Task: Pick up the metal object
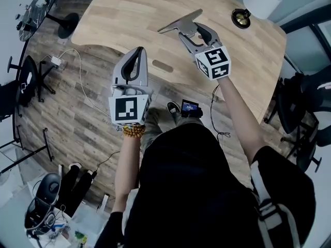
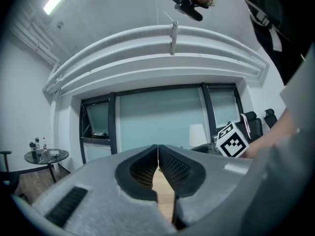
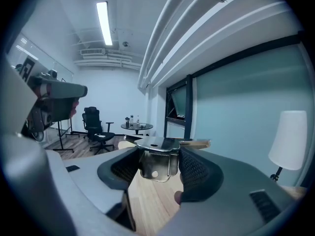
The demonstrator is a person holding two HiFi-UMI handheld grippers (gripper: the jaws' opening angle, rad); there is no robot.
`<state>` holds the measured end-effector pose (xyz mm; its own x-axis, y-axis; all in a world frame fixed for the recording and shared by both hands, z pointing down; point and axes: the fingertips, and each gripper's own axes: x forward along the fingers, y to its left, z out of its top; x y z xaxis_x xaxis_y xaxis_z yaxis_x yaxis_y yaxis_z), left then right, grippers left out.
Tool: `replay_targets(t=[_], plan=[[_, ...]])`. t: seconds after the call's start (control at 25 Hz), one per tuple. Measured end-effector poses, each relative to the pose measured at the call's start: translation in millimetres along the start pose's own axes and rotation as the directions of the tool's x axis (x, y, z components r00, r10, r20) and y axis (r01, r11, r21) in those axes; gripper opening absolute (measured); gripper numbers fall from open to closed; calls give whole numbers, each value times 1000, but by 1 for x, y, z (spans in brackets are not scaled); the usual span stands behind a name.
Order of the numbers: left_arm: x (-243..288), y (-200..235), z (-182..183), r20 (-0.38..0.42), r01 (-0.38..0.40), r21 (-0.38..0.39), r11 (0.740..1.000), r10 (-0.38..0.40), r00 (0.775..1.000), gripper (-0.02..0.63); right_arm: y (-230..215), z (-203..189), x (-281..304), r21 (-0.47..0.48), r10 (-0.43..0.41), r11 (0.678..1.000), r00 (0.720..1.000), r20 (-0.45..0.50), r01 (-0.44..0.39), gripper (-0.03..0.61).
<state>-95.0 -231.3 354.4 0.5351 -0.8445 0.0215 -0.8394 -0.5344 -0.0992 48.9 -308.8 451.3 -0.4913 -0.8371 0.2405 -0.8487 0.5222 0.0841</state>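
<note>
Two tongs: right gripper clamped on the metal object, seemingly lifted clear of the table beneath; left gripper pinched together, empty, alongside. Next: a steady grip.

— What does the metal object look like?

— Shiny and silvery. It has a flat, tapering plate on top with a small hole in it. Below that is a folded bracket with a round hole in its face and a toothed-looking edge just under the plate.

— Where is it?

— Its bracket is clamped between the jaws of the right gripper, over the pale wooden counter. The plate lies crosswise past the jaw tips, roughly level.

— Is it resting on the wood?

— I can't tell whether it touches.
</note>
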Motion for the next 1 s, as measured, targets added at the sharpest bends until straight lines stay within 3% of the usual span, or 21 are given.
replay_targets(t=[0.76, 1.0], plan=[[6, 0, 9, 24, -8, -6, 1000, 9, 1000, 19, 17, 103, -44, -30, 1, 1000, 975, 221, 6, 252], [7, -3, 7, 21, -4, -5, 1000, 4, 1000, 20, 21, 108, -55, -5, 6, 1000, 957, 290, -4, 252]])
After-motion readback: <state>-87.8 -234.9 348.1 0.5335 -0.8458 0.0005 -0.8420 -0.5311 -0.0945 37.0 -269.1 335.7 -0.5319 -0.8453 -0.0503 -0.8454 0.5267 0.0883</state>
